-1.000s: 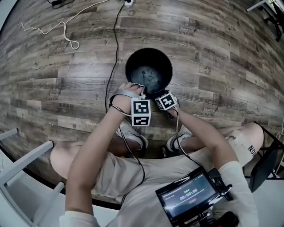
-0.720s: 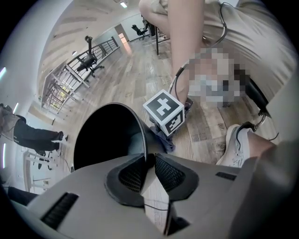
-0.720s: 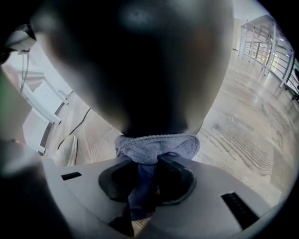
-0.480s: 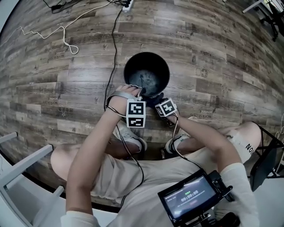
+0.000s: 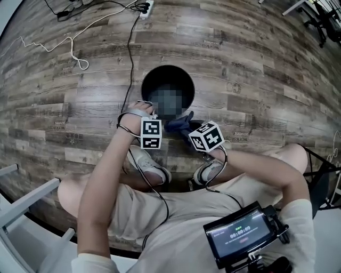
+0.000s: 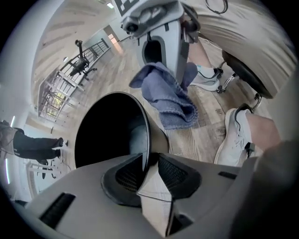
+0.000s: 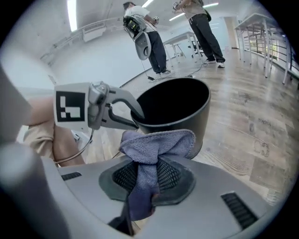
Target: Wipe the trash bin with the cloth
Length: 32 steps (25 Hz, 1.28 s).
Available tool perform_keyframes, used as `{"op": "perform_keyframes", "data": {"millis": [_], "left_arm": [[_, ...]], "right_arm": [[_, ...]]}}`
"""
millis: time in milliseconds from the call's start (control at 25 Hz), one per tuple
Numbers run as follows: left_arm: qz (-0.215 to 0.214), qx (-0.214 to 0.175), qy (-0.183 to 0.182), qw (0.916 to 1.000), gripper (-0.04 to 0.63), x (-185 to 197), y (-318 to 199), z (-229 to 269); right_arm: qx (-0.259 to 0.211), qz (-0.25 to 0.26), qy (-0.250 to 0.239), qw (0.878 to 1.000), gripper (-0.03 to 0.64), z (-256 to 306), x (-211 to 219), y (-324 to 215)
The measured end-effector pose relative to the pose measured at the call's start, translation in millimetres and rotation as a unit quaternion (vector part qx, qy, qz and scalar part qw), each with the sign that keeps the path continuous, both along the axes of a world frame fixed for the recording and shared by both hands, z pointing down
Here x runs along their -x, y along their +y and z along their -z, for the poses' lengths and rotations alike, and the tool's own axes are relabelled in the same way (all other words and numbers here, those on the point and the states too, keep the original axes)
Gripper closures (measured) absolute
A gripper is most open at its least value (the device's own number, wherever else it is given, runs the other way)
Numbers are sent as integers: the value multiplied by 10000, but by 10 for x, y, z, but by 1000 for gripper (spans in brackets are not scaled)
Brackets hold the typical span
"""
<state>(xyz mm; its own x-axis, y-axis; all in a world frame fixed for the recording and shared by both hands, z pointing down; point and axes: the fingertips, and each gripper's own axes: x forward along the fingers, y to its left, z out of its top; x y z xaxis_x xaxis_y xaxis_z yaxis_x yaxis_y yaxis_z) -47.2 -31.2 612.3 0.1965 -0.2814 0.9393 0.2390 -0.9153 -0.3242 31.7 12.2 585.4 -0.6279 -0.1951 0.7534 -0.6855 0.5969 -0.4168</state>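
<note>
The black trash bin (image 5: 166, 72) stands on the wood floor in front of my feet. My left gripper (image 5: 154, 114) sits at its near-left rim. In the left gripper view the thin rim (image 6: 143, 140) runs between the jaws (image 6: 149, 161). They have just been opening and stand a little apart around the rim. My right gripper (image 5: 185, 126) hangs just outside the bin's near side, shut on a bunched blue cloth (image 5: 177, 124). In the right gripper view the cloth (image 7: 156, 144) bulges from between the pads (image 7: 148, 172), just in front of the bin's wall (image 7: 198, 122).
Black and white cables (image 5: 74, 53) and a power strip (image 5: 144, 6) lie on the floor behind the bin. My shoes (image 5: 152, 165) are just below the grippers. A white frame (image 5: 21, 197) is at lower left, a black chair (image 5: 319, 184) at right. People (image 7: 149, 37) stand far off.
My right gripper has lifted away from the bin's near rim with the cloth, which now hangs in plain sight outside the bin. The left gripper has stayed at the rim.
</note>
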Motion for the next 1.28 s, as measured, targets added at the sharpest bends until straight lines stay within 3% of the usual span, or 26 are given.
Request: {"op": "perform_keyframes", "data": {"millis": [200, 360, 480, 760, 1280], "left_arm": [[441, 281, -44, 9986, 477, -53, -2, 2], [658, 262, 207, 9973, 494, -246, 30, 33], [593, 298, 473, 9967, 511, -358, 66, 70], [398, 292, 638, 9967, 525, -399, 78, 100], [641, 323, 769, 9945, 529, -488, 56, 109]], "right_arm": [[-78, 7, -16, 10000, 537, 198, 88, -117], [-205, 231, 159, 9994, 537, 118, 141, -183], [-238, 216, 264, 9991, 537, -41, 117, -291], [-148, 338, 657, 9972, 537, -743, 37, -366], [-187, 323, 1657, 9855, 537, -2140, -60, -446]]}}
